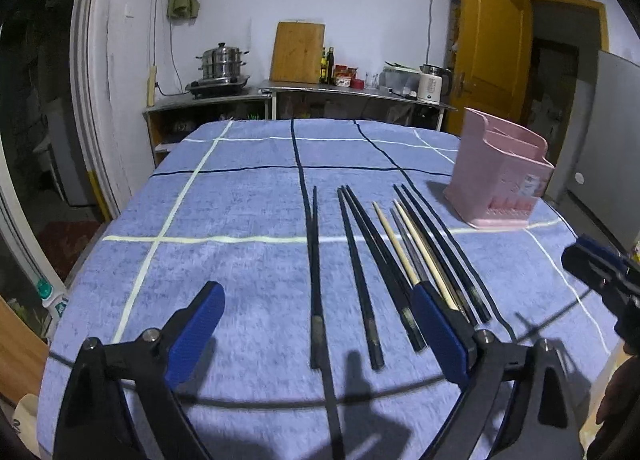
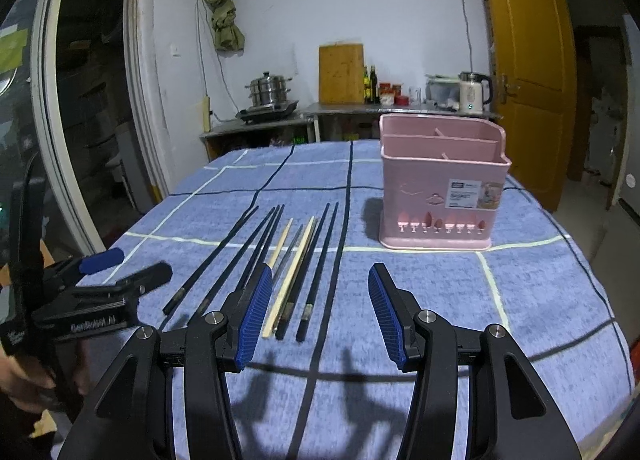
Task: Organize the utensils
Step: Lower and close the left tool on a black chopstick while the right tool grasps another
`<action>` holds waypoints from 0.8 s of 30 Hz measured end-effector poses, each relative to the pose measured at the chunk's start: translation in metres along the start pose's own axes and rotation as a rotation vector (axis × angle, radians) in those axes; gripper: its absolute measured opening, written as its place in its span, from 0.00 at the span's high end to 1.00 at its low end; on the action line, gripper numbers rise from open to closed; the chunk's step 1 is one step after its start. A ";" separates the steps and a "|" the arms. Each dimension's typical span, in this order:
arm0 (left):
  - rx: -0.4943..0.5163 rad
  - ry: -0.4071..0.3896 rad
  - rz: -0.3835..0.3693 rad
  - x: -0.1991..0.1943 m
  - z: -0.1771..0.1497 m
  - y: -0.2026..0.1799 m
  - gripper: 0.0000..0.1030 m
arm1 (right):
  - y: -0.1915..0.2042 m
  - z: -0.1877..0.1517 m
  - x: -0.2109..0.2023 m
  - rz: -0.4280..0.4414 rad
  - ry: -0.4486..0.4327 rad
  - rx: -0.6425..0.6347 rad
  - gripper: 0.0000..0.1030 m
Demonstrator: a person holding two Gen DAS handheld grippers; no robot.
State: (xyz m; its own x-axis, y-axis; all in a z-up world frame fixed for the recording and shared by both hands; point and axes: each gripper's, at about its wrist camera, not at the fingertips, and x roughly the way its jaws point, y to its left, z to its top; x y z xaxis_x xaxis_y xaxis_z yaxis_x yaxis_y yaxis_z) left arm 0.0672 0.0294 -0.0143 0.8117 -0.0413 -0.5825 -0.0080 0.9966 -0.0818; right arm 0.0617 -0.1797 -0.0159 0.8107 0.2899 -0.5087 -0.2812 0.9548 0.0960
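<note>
The left tongs (image 1: 316,324), black arms with blue ribbed pads, stand spread wide above the tabletop (image 1: 240,187), which wears a blue cloth crossed by white and dark lines. They hold nothing and touch nothing; the single black chopstick (image 1: 315,260) lying furthest left in the row shows in the gap between the pads. The right tongs (image 2: 320,312), of the same build, are also spread wide and hold nothing, hovering over the near ends of the row.

The row of chopsticks lies flat on the cloth, side by side, long axes running away from the cameras toward the far edge of the tabletop, thin tips pointing away and thicker ends nearest the tongs. From left to right: the lone black one, a pair of black chopsticks (image 1: 362,260), two pale wooden chopsticks (image 1: 404,248) with a grey one between them, then another black pair (image 1: 442,248) at the right.

The pink plastic utensil holder with divided compartments (image 2: 440,183) stands upright on the cloth, to the right of the row and further back, apart from it. Its compartments look empty as far as the right wrist view shows.
</note>
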 end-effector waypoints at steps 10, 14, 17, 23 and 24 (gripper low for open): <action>0.007 0.166 -0.036 0.063 0.023 0.012 0.38 | -0.006 0.022 0.071 -0.014 0.196 -0.013 0.50; -0.010 0.203 -0.056 0.083 0.031 0.017 0.47 | -0.009 0.025 0.103 -0.010 0.273 0.000 0.53; -0.012 0.233 -0.056 0.095 0.033 0.021 0.54 | -0.011 0.026 0.125 -0.011 0.308 0.005 0.64; -0.002 0.271 -0.072 0.112 0.036 0.023 0.64 | -0.009 0.033 0.147 0.000 0.330 0.005 0.76; 0.002 0.272 -0.072 0.114 0.036 0.022 0.65 | -0.008 0.034 0.151 -0.001 0.333 0.003 0.77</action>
State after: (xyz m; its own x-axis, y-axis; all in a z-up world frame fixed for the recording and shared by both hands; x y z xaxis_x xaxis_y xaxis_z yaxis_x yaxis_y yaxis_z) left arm 0.1808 0.0492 -0.0532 0.6233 -0.1292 -0.7713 0.0455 0.9906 -0.1292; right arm 0.2035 -0.1412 -0.0642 0.5983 0.2523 -0.7605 -0.2791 0.9553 0.0974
